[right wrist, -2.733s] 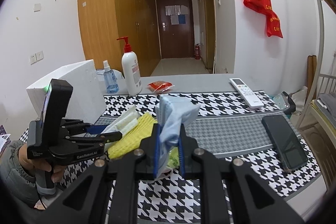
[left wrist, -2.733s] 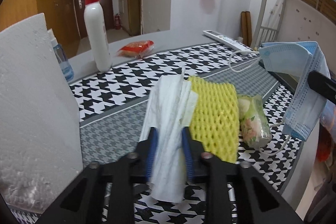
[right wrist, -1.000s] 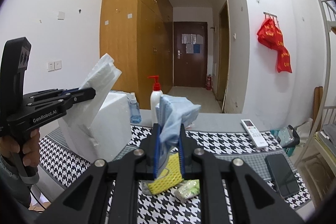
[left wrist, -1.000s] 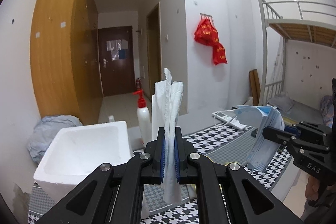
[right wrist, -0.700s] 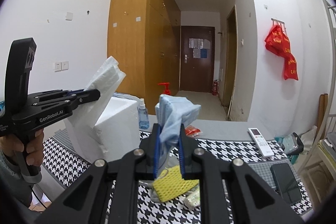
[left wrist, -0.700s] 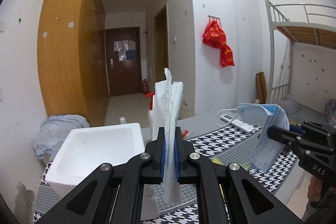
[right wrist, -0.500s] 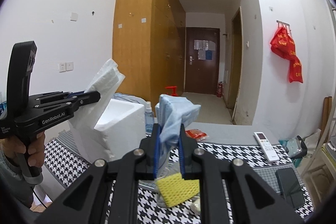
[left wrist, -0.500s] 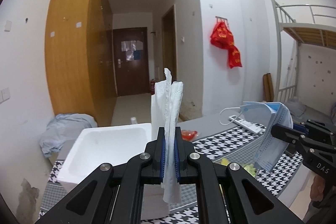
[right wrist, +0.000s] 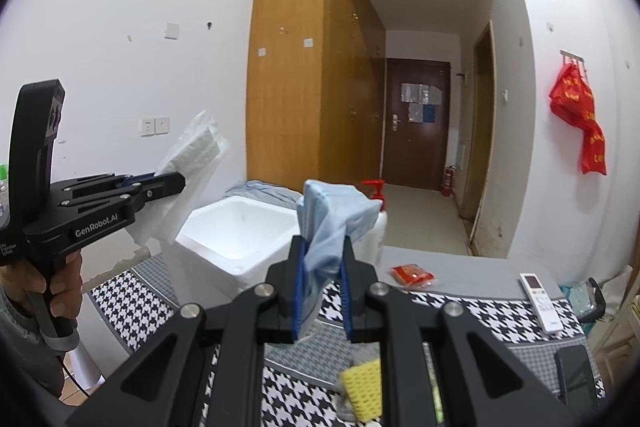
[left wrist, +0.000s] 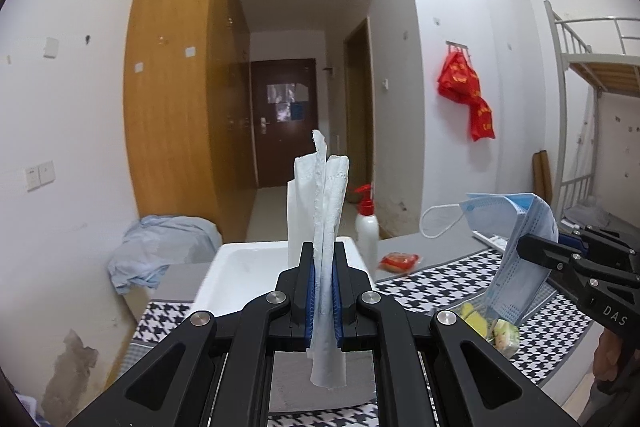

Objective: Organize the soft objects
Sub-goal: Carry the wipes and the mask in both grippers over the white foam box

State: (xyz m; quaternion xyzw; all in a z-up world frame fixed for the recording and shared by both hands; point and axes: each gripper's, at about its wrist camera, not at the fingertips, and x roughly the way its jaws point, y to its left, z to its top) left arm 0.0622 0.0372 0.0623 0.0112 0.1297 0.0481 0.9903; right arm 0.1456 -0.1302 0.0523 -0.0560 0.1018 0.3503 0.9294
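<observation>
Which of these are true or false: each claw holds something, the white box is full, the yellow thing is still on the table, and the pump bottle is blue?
1. Left claw grips white tissue; right claw grips a blue face mask. True.
2. The white foam box is full. False: the visible inside looks empty.
3. The yellow foam net lies on the table. True.
4. The pump bottle is blue. False: white with a red pump.

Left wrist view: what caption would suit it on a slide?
Left gripper holds tissue above a foam box; right gripper holds a mask.
</observation>
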